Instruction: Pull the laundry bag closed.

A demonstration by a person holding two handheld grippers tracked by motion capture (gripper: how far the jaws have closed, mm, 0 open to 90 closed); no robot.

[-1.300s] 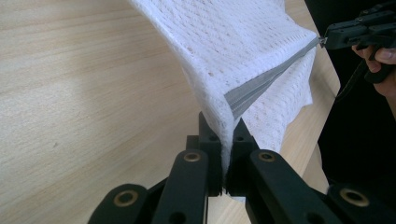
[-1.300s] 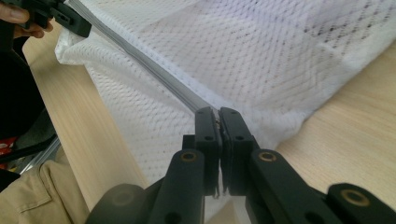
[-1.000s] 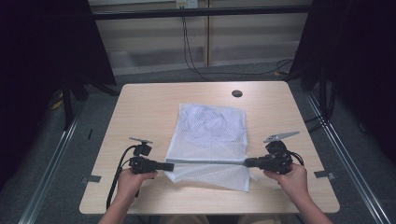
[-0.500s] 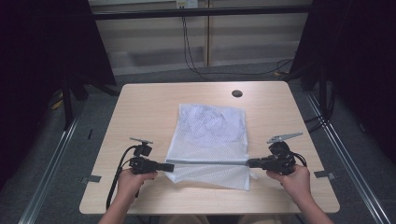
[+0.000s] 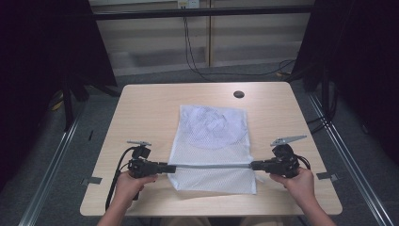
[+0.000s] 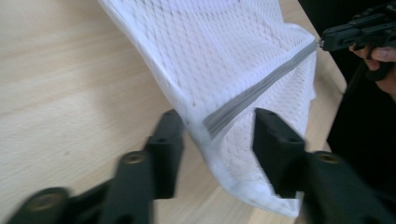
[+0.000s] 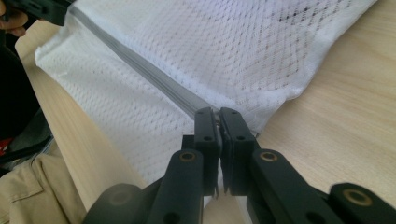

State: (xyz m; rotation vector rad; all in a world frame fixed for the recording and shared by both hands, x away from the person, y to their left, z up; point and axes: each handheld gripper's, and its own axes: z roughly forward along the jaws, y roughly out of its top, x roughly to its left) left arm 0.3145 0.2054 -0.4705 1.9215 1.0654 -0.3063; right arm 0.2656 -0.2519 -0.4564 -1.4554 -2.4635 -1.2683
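A white mesh laundry bag lies flat on the wooden table, its grey zipper stretched between your two claws near the front edge. Your right gripper is pressed together on the zipper's end. Your left gripper has just spread, its jaws standing apart on either side of the bag's corner without pressing on it.

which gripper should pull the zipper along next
Right, probably. The right gripper is shut on the end of the grey zipper of the mesh bag, so it could pull at once. The left gripper has just opened; its jaws stand apart around the bag's corner.
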